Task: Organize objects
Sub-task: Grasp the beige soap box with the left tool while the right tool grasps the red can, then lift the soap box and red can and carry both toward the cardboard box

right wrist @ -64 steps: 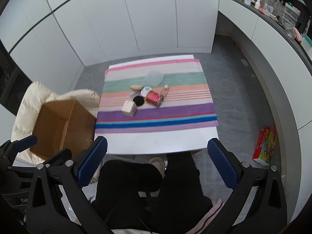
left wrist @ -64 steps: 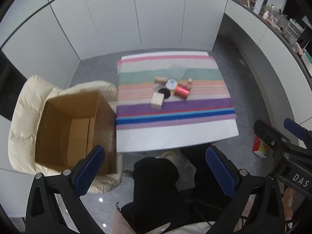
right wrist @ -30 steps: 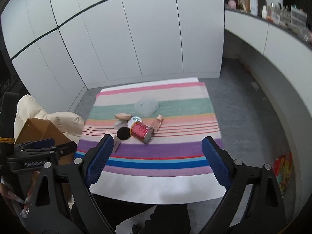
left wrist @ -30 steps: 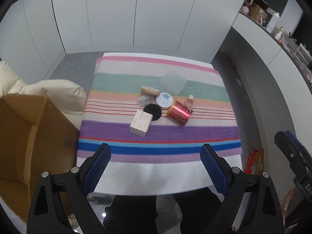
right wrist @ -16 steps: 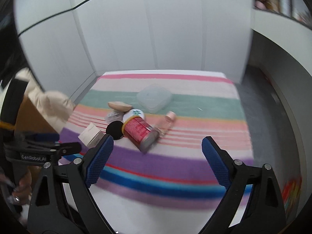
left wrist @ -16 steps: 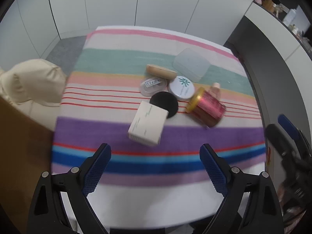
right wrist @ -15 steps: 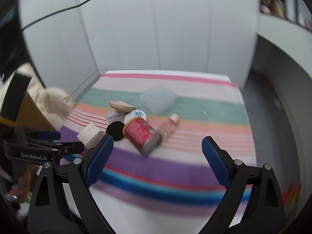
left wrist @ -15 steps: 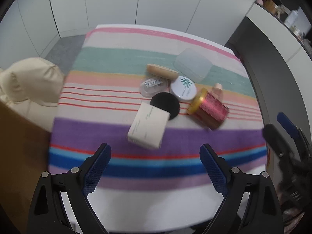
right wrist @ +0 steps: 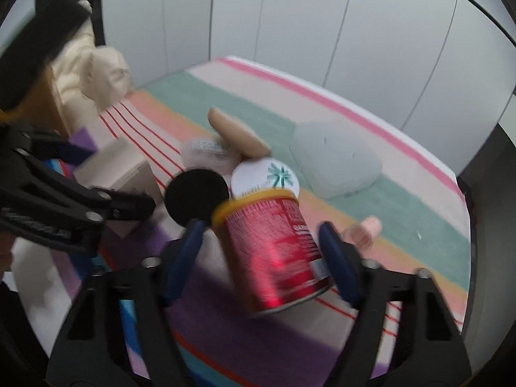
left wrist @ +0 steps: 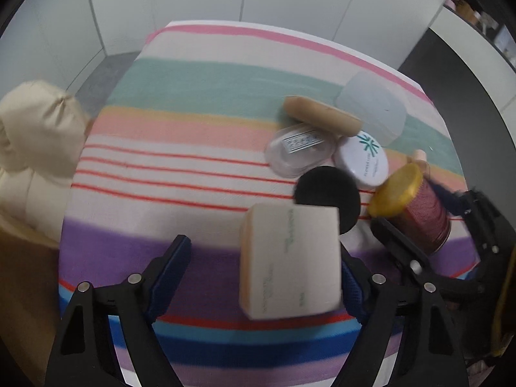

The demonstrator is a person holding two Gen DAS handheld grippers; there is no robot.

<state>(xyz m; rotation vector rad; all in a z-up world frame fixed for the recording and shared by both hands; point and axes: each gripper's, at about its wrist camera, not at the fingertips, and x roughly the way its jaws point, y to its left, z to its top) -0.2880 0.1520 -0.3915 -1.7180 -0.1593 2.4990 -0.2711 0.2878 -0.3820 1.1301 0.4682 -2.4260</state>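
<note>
Both grippers lowered over the item cluster on the striped cloth [left wrist: 200, 148].

Left wrist view: the left gripper [left wrist: 264, 277] has just been closing; the cream box [left wrist: 290, 261] lies between its fingers, against the right pad, with a clear gap to the left pad. The black disc [left wrist: 325, 190] lies beyond the fingertips.
Right wrist view: the right gripper [right wrist: 261, 258] has just closed; its pads flank the red canister [right wrist: 277, 254], though blur hides whether they press. The white round lid [right wrist: 264, 179] lies just beyond.
</note>
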